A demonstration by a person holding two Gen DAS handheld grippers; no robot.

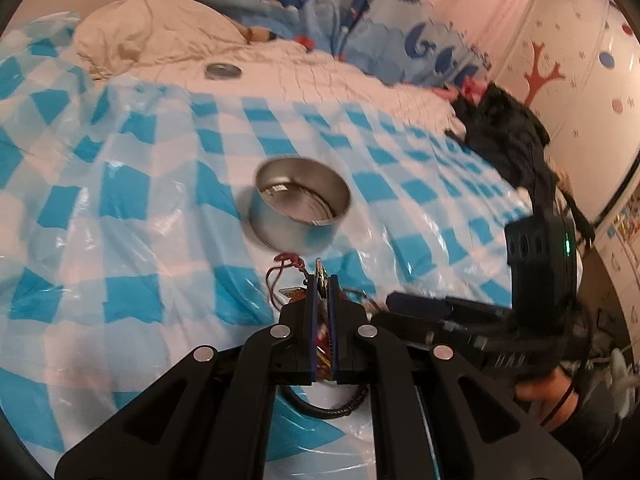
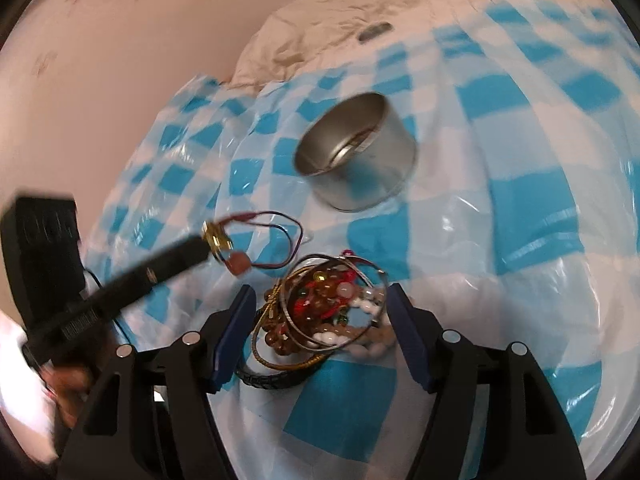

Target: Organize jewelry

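Note:
My left gripper (image 1: 321, 280) is shut on a small gold pendant (image 2: 216, 240), raised a little off the bed. The pendant's thin red cord (image 2: 276, 240) trails in a loop beneath it. An open round metal tin (image 1: 302, 208) stands on the blue-checked plastic sheet (image 1: 132, 208) just beyond. In the right wrist view my right gripper (image 2: 320, 304) stands open over a tangled pile of bangles and bead bracelets (image 2: 328, 308). One finger is on each side of the pile, and the pads are not pressing on it.
The tin's lid (image 1: 222, 70) lies on the cream quilt (image 1: 160, 32) at the far end of the bed. Dark clothing (image 1: 504, 132) is heaped at the right edge. A wall runs along the left in the right wrist view.

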